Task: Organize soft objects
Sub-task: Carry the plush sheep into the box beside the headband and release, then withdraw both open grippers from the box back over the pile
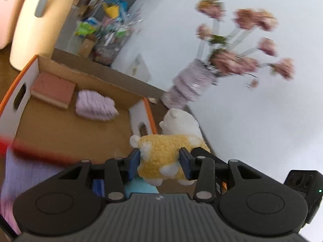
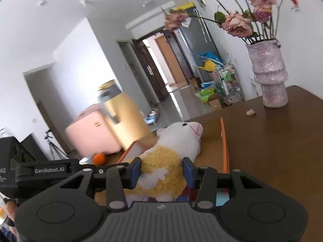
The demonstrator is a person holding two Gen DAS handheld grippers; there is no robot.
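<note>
A plush sheep [image 1: 161,151] with a yellow woolly body and a white head hangs in the air, held from two sides. My left gripper [image 1: 159,161] is shut on its body, blue pads pressing into the wool. My right gripper [image 2: 162,172] is shut on the same plush sheep [image 2: 161,161], whose white head points away. Just beyond it lies an open cardboard box [image 1: 97,80] with orange rims. Inside the box are a pink block [image 1: 53,89] and a lilac fluffy piece [image 1: 94,106]. The box's orange rim [image 2: 224,141] also shows in the right wrist view.
A lilac vase [image 2: 269,74] of dried pink flowers stands on the brown table [image 2: 272,151], right of the box; the vase [image 1: 189,84] is blurred in the left view. A pink suitcase [image 2: 94,133], a yellow one and an orange ball [image 2: 99,159] sit beyond. Lilac cloth [image 1: 24,171] lies near left.
</note>
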